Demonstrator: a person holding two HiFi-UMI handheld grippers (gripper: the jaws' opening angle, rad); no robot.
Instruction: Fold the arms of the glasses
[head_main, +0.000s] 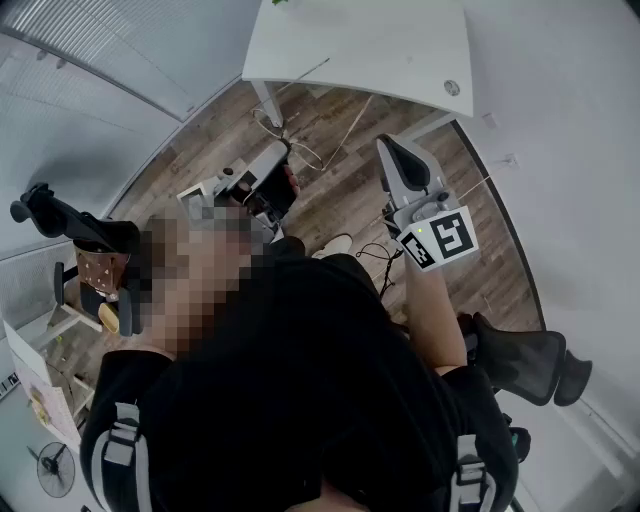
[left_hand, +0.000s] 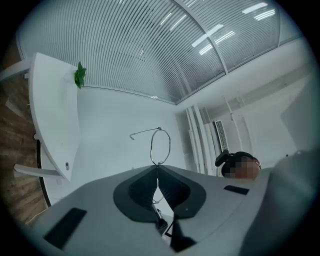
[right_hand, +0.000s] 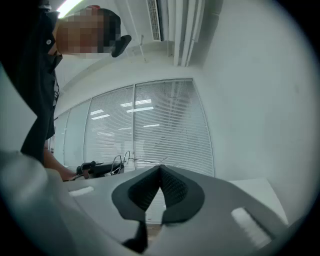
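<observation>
My left hand-held gripper (left_hand: 158, 167) is clamped shut on the wire-framed glasses (left_hand: 160, 146). One lens rim stands up just past the jaw tips, and one arm (left_hand: 145, 132) reaches out to the left from the top of that rim. The right hand-held gripper (right_hand: 161, 168) has its jaws pressed together with nothing between them. It is apart from the glasses, which I can see from its camera held up in the air off to the left. From the head view, both hand-held grippers are raised in front of me over the wooden floor (head_main: 335, 205). The white desk (head_main: 360, 50) lies beyond them, and the glasses are nowhere near resting on it.
</observation>
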